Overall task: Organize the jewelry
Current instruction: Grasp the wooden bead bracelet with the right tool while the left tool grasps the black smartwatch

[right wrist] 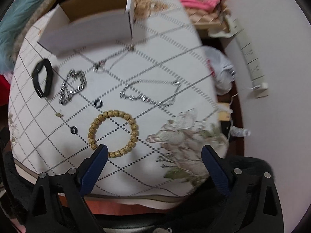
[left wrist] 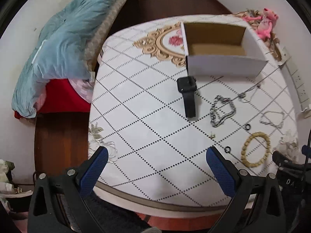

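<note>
Both grippers, left gripper [left wrist: 156,156] and right gripper [right wrist: 153,153], spread wide, empty, above desk [left wrist: 136,116]. Beaded bracelet [right wrist: 113,133] touching right gripper's left finger; chains, watch [left wrist: 187,95] between bracelet and open box [left wrist: 219,52].

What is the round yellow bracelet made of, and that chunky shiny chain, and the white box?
The bead bracelet looks like wood or seed: matte tan beads with dark speckles. The chunky chain looks like polished metal: silvery links with bright glints. The box looks like cardboard: smooth white outside, plain brown inside, thin flat walls.
</note>
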### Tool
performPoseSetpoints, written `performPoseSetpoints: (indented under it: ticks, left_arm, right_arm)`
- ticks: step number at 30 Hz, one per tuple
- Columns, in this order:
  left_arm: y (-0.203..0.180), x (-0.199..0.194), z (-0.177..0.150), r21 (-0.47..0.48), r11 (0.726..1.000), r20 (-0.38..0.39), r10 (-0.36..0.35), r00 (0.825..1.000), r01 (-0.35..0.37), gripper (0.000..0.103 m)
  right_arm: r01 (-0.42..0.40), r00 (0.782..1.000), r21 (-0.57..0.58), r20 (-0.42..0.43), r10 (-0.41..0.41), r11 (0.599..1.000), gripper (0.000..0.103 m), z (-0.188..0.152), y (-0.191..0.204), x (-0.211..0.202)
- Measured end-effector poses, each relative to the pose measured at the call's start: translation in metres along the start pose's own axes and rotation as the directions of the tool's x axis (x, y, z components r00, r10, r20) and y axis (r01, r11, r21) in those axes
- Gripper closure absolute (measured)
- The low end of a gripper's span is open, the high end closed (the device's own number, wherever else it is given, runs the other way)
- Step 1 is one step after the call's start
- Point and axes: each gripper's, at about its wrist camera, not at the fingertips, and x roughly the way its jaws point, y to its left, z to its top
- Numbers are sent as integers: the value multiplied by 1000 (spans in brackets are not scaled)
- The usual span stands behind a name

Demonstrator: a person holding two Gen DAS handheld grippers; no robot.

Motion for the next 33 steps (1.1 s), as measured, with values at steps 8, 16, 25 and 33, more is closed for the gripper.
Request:
performPoseSetpoints:
  ticks: [8, 16, 25, 33]
  left_arm:
    - [-9, 35, 1, -11, 1000, -58, -10, 998, 10, 0]
    - [-9, 49, -3, -20, 1000, -76, -18, 997, 16, 0]
    - [2, 50, -2, -56, 998, -70, -29, 997, 25, 0]
    - [21, 34, 30, -141, 982, 3, -123, 992, 122, 1]
  right_arm:
    - [-32, 999, -9, -32, 32, 999, 23, 4, 10, 39]
    - [-66, 998, -4, -18, 65, 998, 36, 6, 10, 49]
    - [-111, 993, -10, 31, 111, 994, 94, 8, 15, 41]
    - [-230, 964, 32, 146, 223, 973, 94, 25, 14, -1]
